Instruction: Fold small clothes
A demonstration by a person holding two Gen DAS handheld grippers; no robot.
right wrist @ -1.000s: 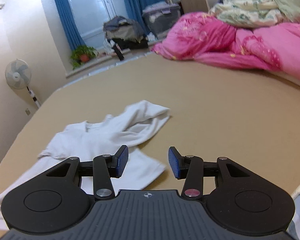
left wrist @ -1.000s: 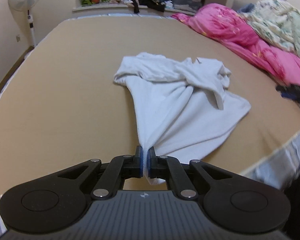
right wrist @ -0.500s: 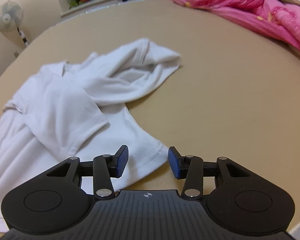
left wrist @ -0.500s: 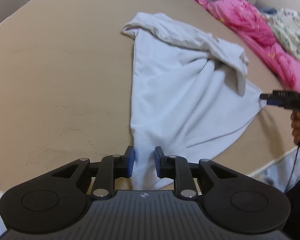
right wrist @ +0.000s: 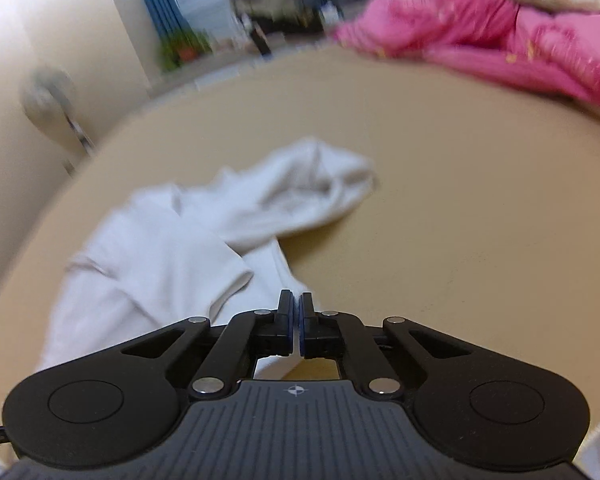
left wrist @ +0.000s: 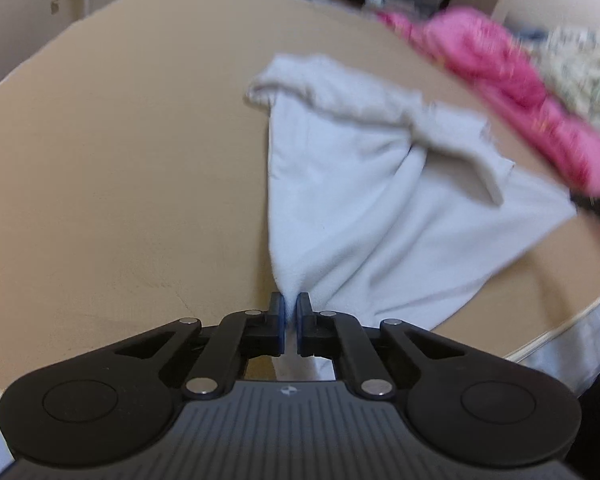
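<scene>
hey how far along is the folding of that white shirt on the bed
Barely begun. Done: no fold shows; the white shirt lies crumpled on the tan bed surface, a sleeve flopped across it. In hand: the left gripper is shut on one hem corner, and the right gripper has just closed on the other. Left: spreading it flat, then every fold.

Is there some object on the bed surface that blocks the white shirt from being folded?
Nothing visible does. The white shirt lies alone on bare tan bed surface; the pink quilt sits beyond it. Both the left gripper and right gripper pinch its hem corners.
</scene>
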